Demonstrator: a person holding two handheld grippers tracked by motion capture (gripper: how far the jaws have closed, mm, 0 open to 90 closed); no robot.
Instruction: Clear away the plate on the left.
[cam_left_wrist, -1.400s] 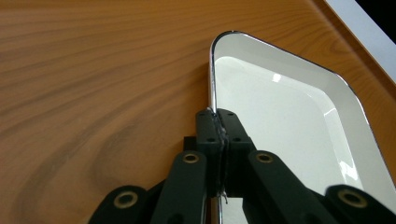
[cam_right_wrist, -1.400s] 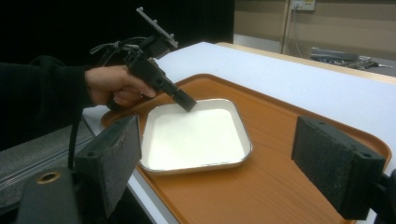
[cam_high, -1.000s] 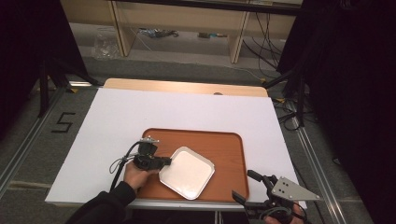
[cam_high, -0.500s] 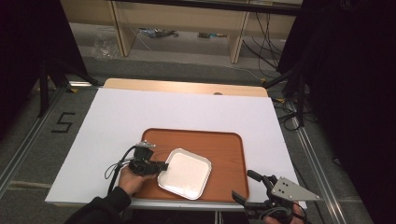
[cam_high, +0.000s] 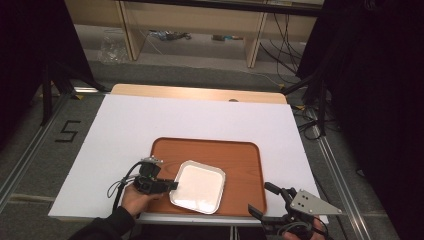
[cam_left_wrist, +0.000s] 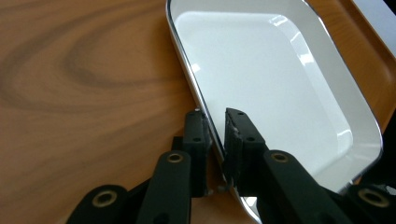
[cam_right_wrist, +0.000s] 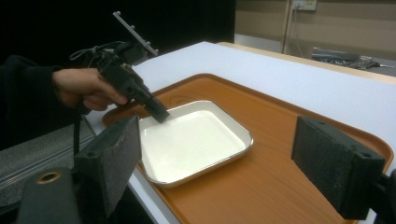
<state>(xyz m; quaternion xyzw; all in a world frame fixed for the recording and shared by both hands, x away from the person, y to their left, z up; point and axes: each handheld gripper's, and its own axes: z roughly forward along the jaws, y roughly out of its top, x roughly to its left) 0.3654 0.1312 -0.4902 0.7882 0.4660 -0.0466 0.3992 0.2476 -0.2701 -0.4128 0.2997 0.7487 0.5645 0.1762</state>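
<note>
- White square dish (cam_high: 197, 186) lies flat on the wooden tray (cam_high: 240, 156), toward the tray's seven o'clock corner; its near edge reaches the tray's front lip.
- Left gripper (cam_high: 172, 186) sits at the dish's nine o'clock rim. In the left gripper view its fingers (cam_left_wrist: 196, 140) straddle the thin rim with one jaw outside over the tray wood and one inside over the white floor. The jaws have just been opening. A narrow slit now shows on each side of the rim, so the pads look to have let go, and nothing is gripped.
- Right gripper (cam_high: 260, 200) waits off the table's front edge at about five o'clock from the dish. Its jaws are spread wide with nothing between them, and its foam pads (cam_right_wrist: 338, 163) frame the tray.
- The step in hand looks like releasing the dish once it is placed. To do it well, widen the jaws until both pads clear the rim, then back straight out toward nine o'clock, keeping level, so the inner jaw does not catch the lip and drag or tip the dish.
- Keep the right gripper parked; the dish needs no steadying while it sits flat.
- Count: one dish, one tray, two grippers, one white table top (cam_high: 150, 125).
</note>
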